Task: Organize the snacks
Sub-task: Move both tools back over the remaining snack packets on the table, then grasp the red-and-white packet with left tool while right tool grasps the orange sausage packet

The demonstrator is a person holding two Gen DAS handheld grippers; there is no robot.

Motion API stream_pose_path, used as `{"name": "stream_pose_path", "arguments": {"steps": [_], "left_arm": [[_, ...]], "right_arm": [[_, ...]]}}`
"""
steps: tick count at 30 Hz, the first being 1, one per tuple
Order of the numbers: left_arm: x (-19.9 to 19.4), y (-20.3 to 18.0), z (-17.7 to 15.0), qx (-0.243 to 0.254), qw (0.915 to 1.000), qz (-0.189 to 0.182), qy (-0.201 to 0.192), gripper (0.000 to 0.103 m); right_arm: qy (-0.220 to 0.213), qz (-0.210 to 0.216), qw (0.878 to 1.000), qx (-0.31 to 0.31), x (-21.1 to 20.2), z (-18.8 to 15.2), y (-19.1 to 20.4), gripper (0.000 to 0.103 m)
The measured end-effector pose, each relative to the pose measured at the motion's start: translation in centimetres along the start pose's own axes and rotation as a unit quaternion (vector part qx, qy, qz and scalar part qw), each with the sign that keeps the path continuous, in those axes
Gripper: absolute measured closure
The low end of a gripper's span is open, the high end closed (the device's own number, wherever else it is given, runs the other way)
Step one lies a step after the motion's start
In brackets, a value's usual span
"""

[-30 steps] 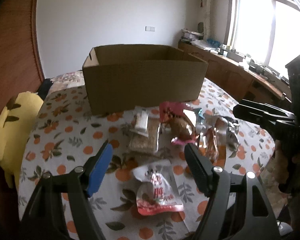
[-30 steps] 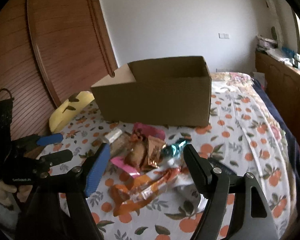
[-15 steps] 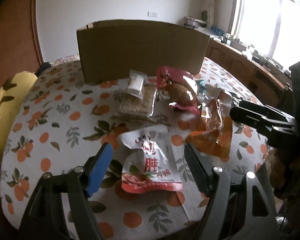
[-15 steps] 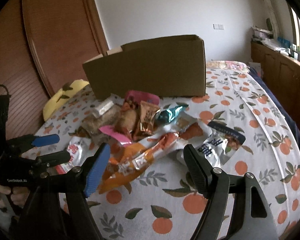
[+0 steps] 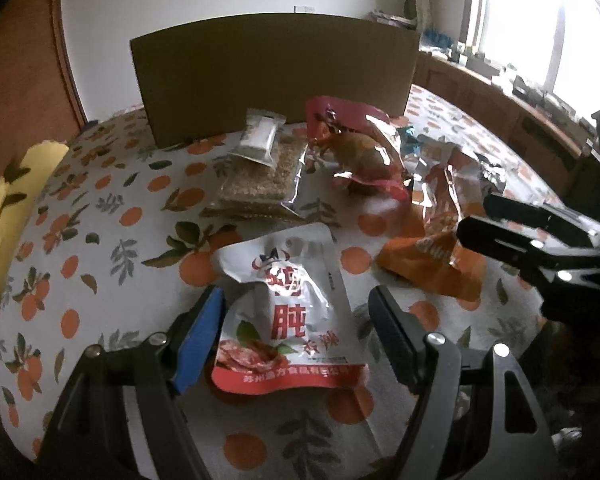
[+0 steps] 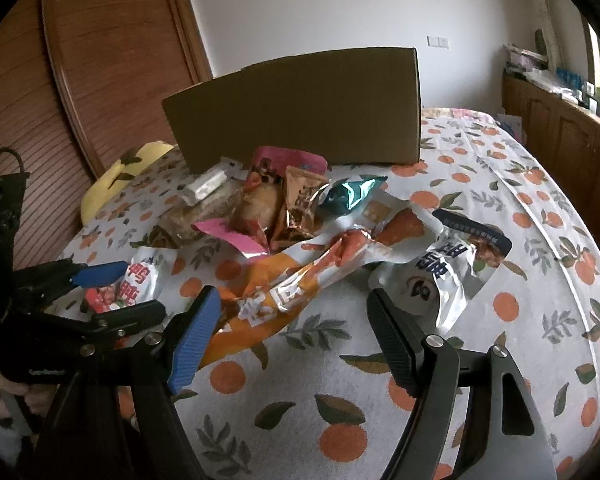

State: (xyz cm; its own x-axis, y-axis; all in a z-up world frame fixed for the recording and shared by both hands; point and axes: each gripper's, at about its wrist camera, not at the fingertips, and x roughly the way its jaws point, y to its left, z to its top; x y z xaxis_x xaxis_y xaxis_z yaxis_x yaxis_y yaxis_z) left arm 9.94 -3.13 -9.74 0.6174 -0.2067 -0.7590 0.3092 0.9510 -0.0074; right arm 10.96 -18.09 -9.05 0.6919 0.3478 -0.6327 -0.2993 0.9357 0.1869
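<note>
Crowding the cardboard box (image 6: 296,108), heaped snack packets, both grippers wide, holding nothing, teal wrapper (image 6: 350,196) perhaps candy

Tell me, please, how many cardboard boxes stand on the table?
1: the cardboard box stands at the far side of the table, behind the snack packets.

Both wrist views look steeply down, close, sharing snack pile (image 5: 356,184) and, seemingly, box (image 6: 300,108).

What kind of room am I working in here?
Likely a room in a home: a table with an orange-print cloth, wooden cabinets under a window, and a wooden door.
</note>
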Motion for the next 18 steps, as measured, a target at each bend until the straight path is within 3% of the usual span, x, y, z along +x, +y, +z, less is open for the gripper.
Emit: {"name": "stream_pose_path", "arguments": {"steps": [3,5,18], "left_arm": [[-0.1,0.1,-0.1,-0.003,1.0,-0.001,-0.002,0.03],[-0.3,0.4,-0.1,-0.007,1.0,0.006,-0.004,0.04],[-1.4,1.2,-1.0,-0.022,0.9996,-0.014,-0.007,0.042]], "right_arm": [[-0.001,0.001,1.0,0.0,-0.1,0.0,0.1,0.026],[-0.002,0.001,1.0,0.002,-0.2,0.0,0.0,0.026],[0.015,0.022,1.0,0.014,0.1,-0.1,0.2,0.026]]}}
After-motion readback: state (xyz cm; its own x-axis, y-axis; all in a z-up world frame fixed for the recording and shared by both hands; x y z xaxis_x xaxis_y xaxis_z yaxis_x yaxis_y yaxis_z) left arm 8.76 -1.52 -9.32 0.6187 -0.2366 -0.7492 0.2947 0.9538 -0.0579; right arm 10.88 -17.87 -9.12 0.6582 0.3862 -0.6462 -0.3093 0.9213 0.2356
